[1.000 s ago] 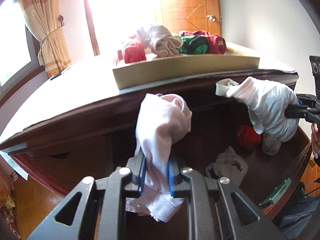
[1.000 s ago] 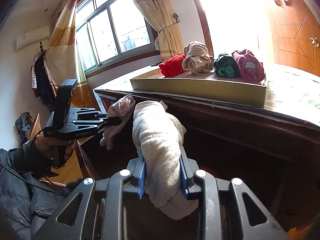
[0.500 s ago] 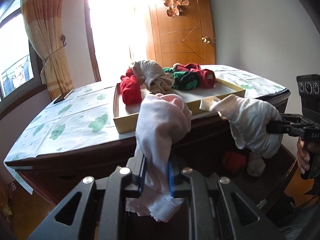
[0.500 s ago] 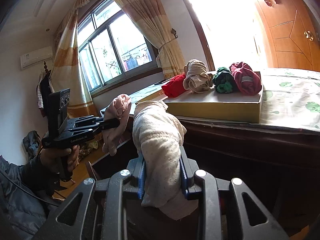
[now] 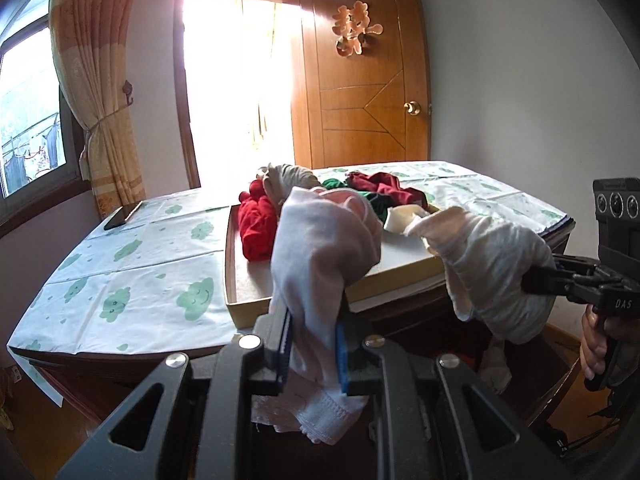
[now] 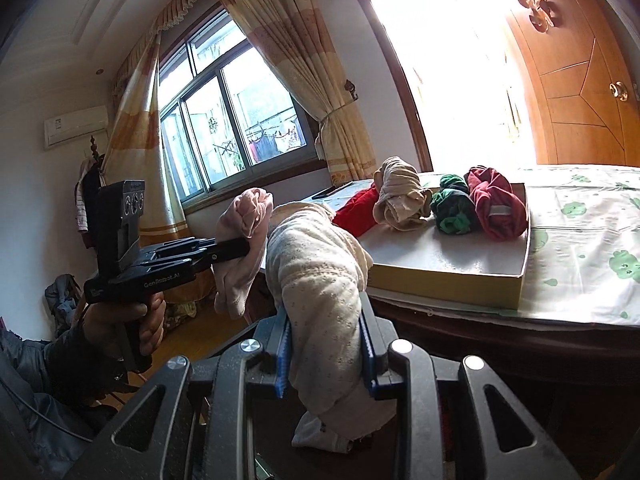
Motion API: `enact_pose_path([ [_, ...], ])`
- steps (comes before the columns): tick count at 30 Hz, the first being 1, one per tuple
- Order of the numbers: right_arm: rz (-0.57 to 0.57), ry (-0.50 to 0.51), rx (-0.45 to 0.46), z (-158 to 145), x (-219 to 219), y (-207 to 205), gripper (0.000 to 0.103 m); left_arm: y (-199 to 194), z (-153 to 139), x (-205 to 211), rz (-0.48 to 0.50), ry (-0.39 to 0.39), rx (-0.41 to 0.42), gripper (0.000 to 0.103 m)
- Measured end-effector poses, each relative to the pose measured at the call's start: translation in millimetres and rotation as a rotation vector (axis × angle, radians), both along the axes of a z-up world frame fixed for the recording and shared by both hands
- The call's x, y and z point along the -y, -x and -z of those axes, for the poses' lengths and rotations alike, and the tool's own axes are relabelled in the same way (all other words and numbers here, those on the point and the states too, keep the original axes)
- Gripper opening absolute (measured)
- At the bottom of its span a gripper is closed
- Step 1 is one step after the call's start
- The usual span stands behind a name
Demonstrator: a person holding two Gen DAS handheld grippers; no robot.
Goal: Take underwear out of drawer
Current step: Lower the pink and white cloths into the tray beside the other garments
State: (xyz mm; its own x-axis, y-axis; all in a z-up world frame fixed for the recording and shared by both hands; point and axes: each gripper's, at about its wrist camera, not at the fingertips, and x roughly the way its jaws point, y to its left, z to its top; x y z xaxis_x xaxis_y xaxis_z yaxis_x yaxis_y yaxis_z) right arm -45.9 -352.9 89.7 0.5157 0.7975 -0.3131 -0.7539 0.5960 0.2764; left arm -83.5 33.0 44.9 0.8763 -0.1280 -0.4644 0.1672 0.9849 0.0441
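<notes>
My left gripper (image 5: 312,354) is shut on a pale pink piece of underwear (image 5: 320,256), held up in front of the table's edge; it also shows in the right wrist view (image 6: 240,256). My right gripper (image 6: 326,350) is shut on a cream dotted piece of underwear (image 6: 320,280), seen in the left wrist view (image 5: 492,264) at the right. Both are raised near the level of the yellow-sided tray (image 5: 400,276) on the table. The drawer (image 5: 552,344) below is mostly hidden, with a pale piece (image 5: 496,364) in it.
The tray (image 6: 440,270) holds red (image 6: 356,212), beige (image 6: 400,196), green (image 6: 452,208) and dark red (image 6: 496,208) rolled garments. The table has a white cloth with green prints (image 5: 132,280). A phone (image 5: 122,214) lies at its far left. A wooden door (image 5: 368,92) stands behind.
Both grippers have risen with their underwear, from down by the open drawer to the level of the table top. The drawer has dropped mostly out of view.
</notes>
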Motion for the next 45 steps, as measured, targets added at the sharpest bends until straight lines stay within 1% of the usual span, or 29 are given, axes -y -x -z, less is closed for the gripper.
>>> enact_pose_path([
  [7, 0.027, -0.011, -0.002, -6, 3, -6, 0.030, -8, -10, 3, 0.002, 0.029, 0.017, 0.016],
  [17, 0.090, -0.013, -0.008, -28, 10, -28, 0.030, -42, -26, 15, 0.029, 0.035, 0.002, 0.016],
  [22, 0.114, -0.006, 0.005, -39, 8, -38, 0.030, -59, -38, 22, 0.037, 0.040, 0.004, 0.016],
  [32, 0.155, -0.045, -0.033, -49, 10, -69, 0.030, -95, -53, 35, 0.041, 0.035, -0.007, 0.016],
  [37, 0.187, -0.055, -0.048, -55, 12, -87, 0.030, -117, -55, 40, 0.027, 0.028, -0.014, 0.016],
  [45, 0.257, -0.057, -0.087, -64, 16, -122, 0.030, -160, -59, 43, 0.010, 0.077, -0.056, 0.016],
])
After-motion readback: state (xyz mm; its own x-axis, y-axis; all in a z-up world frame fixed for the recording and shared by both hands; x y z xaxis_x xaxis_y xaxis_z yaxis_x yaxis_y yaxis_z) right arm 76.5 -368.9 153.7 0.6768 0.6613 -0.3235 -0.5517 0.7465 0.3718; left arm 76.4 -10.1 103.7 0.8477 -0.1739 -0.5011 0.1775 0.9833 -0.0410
